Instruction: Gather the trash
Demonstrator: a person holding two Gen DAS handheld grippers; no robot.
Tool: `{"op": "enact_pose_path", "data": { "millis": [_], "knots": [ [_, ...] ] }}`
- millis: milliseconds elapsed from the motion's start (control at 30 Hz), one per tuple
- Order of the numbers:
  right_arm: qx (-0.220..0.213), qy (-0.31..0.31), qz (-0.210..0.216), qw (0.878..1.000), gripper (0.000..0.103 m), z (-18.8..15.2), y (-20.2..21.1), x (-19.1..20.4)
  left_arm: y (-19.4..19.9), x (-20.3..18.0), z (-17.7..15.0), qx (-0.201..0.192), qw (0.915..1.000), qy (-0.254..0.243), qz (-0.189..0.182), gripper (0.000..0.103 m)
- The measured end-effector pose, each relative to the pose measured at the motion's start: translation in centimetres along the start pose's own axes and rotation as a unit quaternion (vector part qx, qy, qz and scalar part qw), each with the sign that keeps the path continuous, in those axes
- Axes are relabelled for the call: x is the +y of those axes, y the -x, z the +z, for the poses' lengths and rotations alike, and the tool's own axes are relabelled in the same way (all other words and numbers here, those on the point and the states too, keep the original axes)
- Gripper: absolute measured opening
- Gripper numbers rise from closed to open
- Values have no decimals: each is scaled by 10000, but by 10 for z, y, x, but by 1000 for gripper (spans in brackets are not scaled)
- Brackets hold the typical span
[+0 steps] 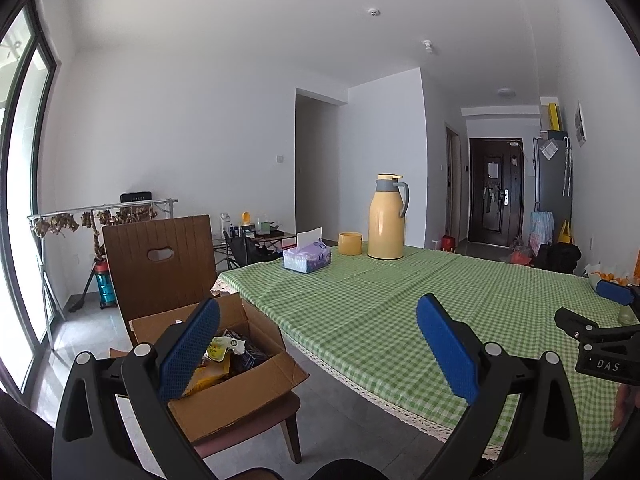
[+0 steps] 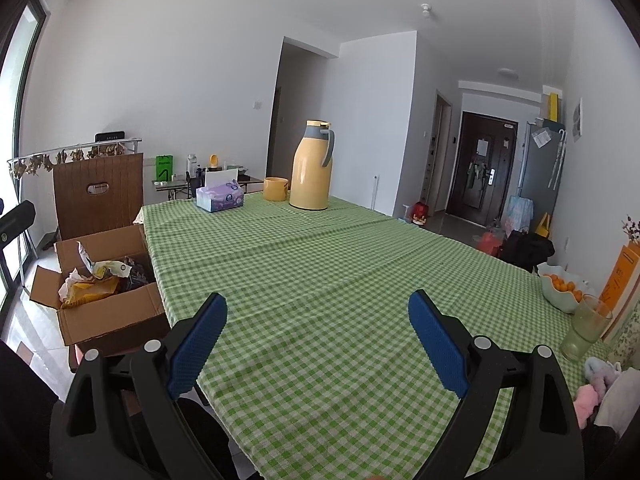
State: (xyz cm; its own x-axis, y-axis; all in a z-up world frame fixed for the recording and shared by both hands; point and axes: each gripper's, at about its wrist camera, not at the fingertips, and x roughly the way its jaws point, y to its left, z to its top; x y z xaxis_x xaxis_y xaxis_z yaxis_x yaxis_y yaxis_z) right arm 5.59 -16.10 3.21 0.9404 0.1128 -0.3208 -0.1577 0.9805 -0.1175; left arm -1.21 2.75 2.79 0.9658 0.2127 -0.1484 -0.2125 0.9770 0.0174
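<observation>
The left gripper (image 1: 318, 346) is held with its blue-padded fingers wide apart and nothing between them, over the near left corner of the table (image 1: 400, 300), which is covered by a green-and-white checked cloth. The right gripper (image 2: 318, 342) is likewise spread wide and empty, above the near part of the same table.

A cardboard box (image 2: 108, 320) with its flaps open is seen on the seat of a brown wooden chair (image 2: 100, 196) just beside the table's left edge. The trash (image 2: 94, 282) lies inside this box: crumpled white paper and yellow wrappers over darker packets. In the left wrist view the box (image 1: 236, 396) sits directly behind the left finger pad (image 1: 188, 354), and the same wrappers (image 1: 222, 350) are partly hidden by it.

At the far end of the table a yellow thermos jug (image 2: 311, 166) with a grey lid and handle stands upright, a yellow cup (image 2: 275, 189) just beside it and a purple tissue box (image 2: 220, 197) further toward the chair. Along the table's right edge a bowl of oranges (image 2: 562, 290), a glass of pale liquid (image 2: 586, 328) and an orange carton (image 2: 622, 292) are grouped close together. No loose litter can be made out on the cloth itself.
</observation>
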Motion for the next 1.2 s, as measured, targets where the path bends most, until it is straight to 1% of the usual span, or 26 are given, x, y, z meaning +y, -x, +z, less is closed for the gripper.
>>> {"op": "enact_pose_path", "data": {
  "millis": [133, 300, 500, 1200],
  "knots": [
    [-34, -36, 40, 10000, 88, 1, 3, 0, 3, -1, 2, -26, 10000, 26, -23, 95],
    [-94, 20, -55, 9999, 88, -2, 3, 3, 4, -4, 2, -21, 10000, 18, -58, 95],
    [-53, 106, -49, 9999, 88, -4, 2, 7, 6, -5, 3, -28, 10000, 24, -62, 95],
    [-22, 12, -31, 10000, 88, -3, 2, 2, 8, -5, 5, -33, 10000, 9, -51, 95]
  ]
}}
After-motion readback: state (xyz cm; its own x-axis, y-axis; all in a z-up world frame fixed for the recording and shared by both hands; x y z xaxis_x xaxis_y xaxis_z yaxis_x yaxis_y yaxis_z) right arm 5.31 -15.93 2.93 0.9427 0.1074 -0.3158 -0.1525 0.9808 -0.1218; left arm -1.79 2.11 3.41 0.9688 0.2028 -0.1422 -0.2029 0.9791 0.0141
